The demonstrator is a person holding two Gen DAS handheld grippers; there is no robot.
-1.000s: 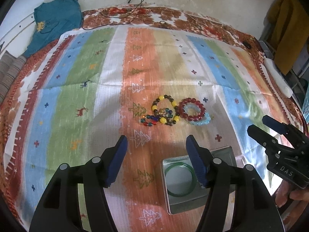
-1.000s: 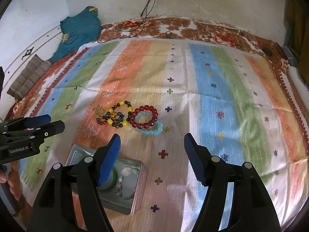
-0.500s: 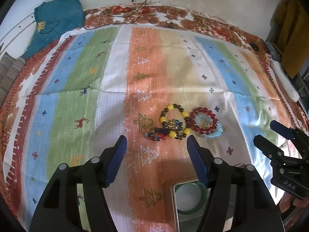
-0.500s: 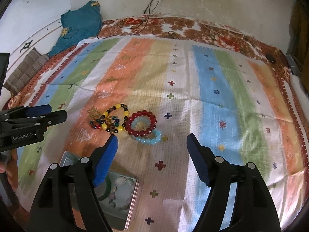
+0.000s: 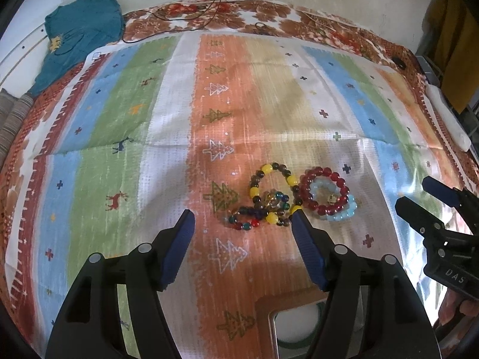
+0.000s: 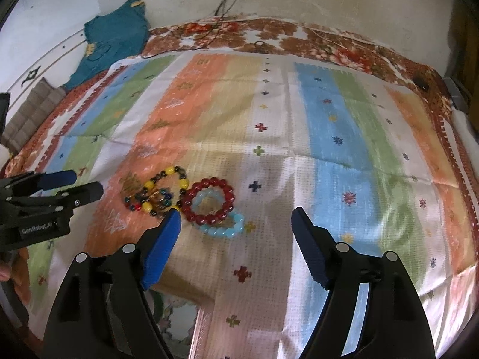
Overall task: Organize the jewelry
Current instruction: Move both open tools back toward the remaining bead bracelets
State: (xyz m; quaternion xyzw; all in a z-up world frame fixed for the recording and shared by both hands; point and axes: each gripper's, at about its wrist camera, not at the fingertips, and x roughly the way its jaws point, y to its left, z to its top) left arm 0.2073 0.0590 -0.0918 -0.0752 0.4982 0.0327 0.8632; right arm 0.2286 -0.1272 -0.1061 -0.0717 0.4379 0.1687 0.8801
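The jewelry is a small cluster of bead bracelets lying on a striped cloth (image 5: 125, 155) spread over a bed. Just ahead of the left claw (image 5: 242, 224), slightly toward its right finger, lies the yellow and dark bead bracelet (image 5: 274, 193), with a multicoloured bead bracelet (image 5: 257, 214) tangled across its near side. Touching that pair, further to the claw's right, a red bead bracelet (image 5: 324, 191) rests on top of a pale blue bead bracelet (image 5: 344, 212).

The left claw's jaws stand apart with nothing between them; they have just been opening a little more. Its right fingertip sits just in front of the yellow beads without clearly touching them.

The right claw (image 6: 235, 224) is also spread apart and empty, its jaws having just opened wider. From its own camera the red bead bracelet (image 6: 208, 200) and pale blue bead bracelet (image 6: 223, 227) lie just ahead, close to its left finger, and the yellow and dark bead bracelet (image 6: 166, 185) lies beyond that finger's tip.

Close beneath both claws, a metal tin (image 5: 274, 329) stands open on the cloth with a green bangle (image 5: 295, 342) inside, mostly hidden by the fingers.

A teal garment (image 5: 80, 30) lies far off at the bed's back left corner.
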